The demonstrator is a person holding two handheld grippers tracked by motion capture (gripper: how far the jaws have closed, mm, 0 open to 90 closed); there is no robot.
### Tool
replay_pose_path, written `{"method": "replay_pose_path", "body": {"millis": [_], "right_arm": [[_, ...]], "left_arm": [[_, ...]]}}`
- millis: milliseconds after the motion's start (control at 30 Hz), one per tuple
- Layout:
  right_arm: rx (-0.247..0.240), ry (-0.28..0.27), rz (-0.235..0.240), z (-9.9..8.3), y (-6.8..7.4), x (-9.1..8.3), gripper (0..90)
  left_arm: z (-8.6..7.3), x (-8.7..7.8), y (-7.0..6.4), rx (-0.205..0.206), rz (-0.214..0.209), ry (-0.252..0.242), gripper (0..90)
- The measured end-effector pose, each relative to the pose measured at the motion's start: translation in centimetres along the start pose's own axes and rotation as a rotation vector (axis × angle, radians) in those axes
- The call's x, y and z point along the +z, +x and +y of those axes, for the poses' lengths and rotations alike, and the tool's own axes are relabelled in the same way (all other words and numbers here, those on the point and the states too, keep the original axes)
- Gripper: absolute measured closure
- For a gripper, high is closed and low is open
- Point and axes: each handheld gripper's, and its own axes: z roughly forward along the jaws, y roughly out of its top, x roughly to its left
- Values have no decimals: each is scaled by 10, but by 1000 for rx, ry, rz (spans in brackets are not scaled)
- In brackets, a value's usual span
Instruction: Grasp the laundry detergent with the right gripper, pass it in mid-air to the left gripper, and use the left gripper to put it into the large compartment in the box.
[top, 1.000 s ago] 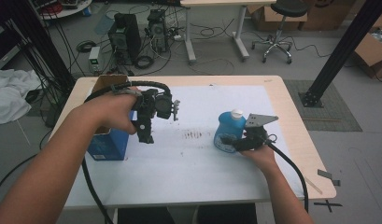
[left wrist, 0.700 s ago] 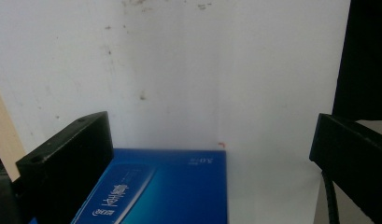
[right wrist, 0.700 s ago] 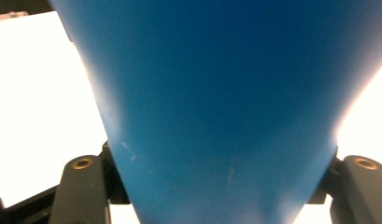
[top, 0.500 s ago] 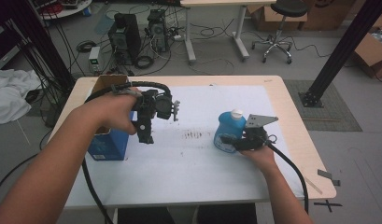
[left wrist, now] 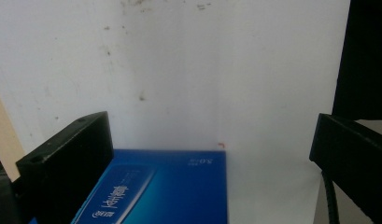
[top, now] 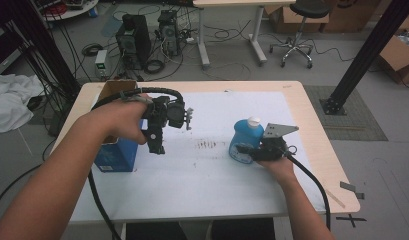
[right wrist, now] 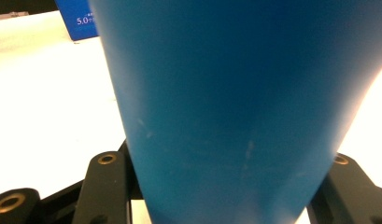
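Observation:
A blue bottle (top: 245,141) with a white cap stands right of centre on the white sheet (top: 207,190). My right gripper (top: 248,151) is shut on its lower body from the right. In the right gripper view the blue bottle (right wrist: 235,93) sits between both jaws. A blue box (top: 116,156) stands at the left of the table. My left gripper (top: 158,145) hangs open beside the box's right side, pointing down. In the left gripper view the blue box (left wrist: 170,191) lies below and between the wide-apart jaws of the left gripper (left wrist: 212,140), nearer the left one.
A brown cardboard box (top: 115,90) stands behind the blue one at the table's left edge. Dark smudges (top: 207,145) mark the sheet's middle. Black cables trail from both grippers off the front edge. Computers, a chair and a black post stand on the floor beyond.

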Motion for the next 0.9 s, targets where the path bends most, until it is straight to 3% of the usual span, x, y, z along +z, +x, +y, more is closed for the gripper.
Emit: {"method": "replay_pose_path", "body": {"millis": [133,367,633,900], "right_arm": [[17,4,14,1,-2,-2,451],[-17,10,30,16,-2,-12,455],[-104,48,71,46,2,-27,456],[-197,113,156,71,13,-31,455]], "left_arm": [[0,-1,1,-2,2,-1,1],[0,-2,2,0,-1,1,1],[3,-5,3,4,3,-4,1],[7,-9,3,10,1,0,1]]}}
